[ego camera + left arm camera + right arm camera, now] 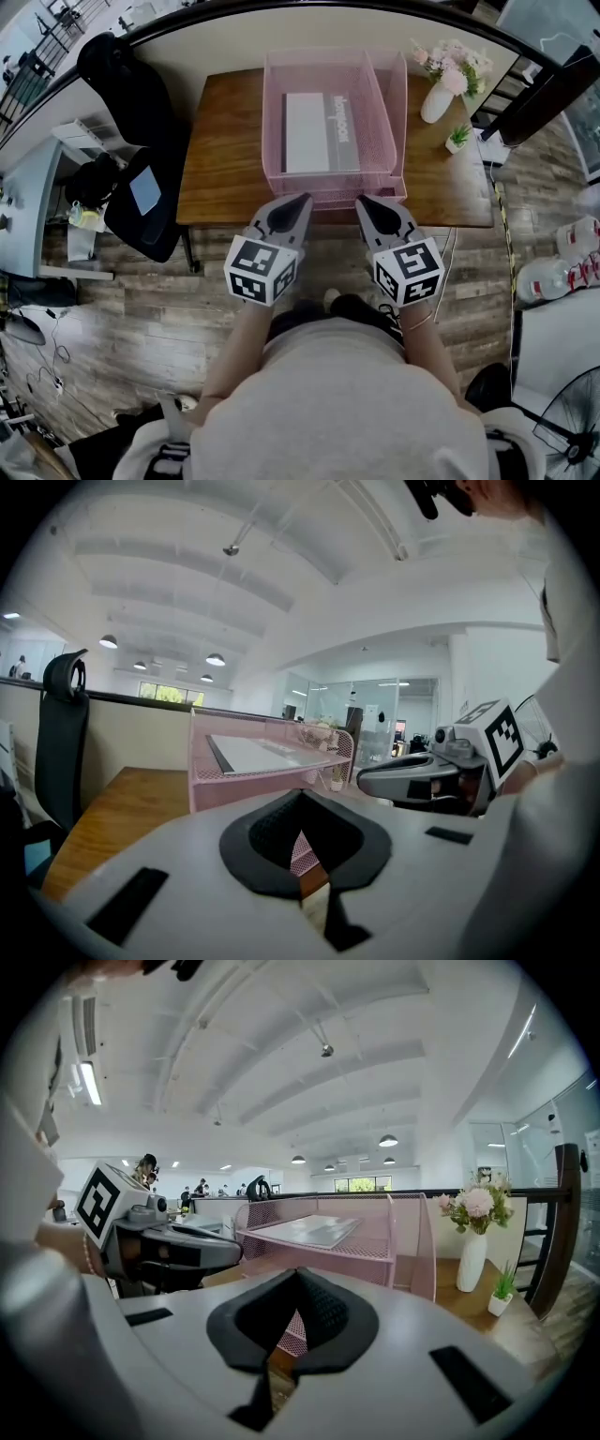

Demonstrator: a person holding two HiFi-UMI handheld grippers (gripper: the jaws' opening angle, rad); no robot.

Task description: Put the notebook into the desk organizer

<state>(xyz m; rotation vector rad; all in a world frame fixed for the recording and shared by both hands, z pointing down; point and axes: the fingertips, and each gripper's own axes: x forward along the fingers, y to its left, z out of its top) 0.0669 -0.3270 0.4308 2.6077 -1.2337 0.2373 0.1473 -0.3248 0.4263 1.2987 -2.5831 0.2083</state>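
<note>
The notebook (309, 131) was lying flat in the top tray of the pink organizer (386, 94) on the desk (220, 159). You held your left claw (298, 202) and right claw (367, 204) near its front, both pressed together, pinching nothing.

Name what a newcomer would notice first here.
Pink organizer at the middle of the desk, grey notebook lying flat in its upper tray. Then the left claw and right claw, both shut and empty, side by side at the desk's near edge. A white vase of flowers stands at the far right corner.
</note>
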